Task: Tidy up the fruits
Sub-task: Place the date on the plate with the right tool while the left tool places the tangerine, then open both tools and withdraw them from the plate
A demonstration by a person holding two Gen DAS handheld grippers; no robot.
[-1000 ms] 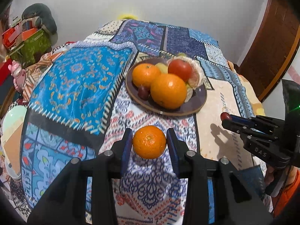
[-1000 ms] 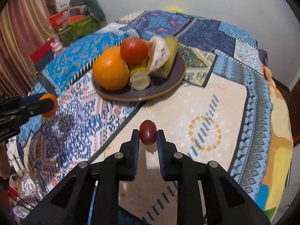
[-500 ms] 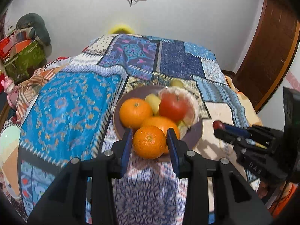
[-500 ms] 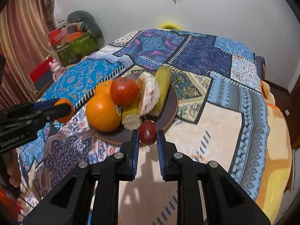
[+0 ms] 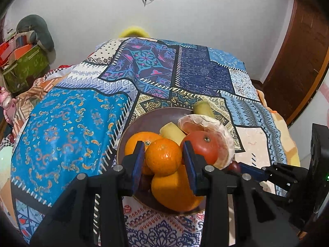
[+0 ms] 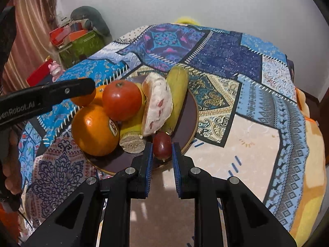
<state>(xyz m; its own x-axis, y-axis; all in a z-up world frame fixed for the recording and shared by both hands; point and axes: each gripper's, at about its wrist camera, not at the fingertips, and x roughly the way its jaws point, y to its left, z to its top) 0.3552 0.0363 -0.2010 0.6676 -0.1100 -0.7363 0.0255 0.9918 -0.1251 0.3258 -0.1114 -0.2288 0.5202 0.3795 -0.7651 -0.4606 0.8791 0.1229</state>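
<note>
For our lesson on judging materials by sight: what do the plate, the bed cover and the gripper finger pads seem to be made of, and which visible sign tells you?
Plate: probably glazed ceramic or glass; dark, smooth, glossy, with a thin golden rim.
Bed cover: printed woven fabric, matte; it drapes softly and creases.
Finger pads: likely blue rubber or soft plastic, finely ribbed, on rigid matte black plastic fingers.

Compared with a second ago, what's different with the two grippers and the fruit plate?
Both grippers have come forward to the dark round plate. The left gripper, jaws shut on the small orange mandarin, now sits above the piled fruit; the right gripper, shut on the dark red grape, is at the plate's near rim. Nothing was let go. The plate's fruit and the patchwork blanket look unchanged.
</note>
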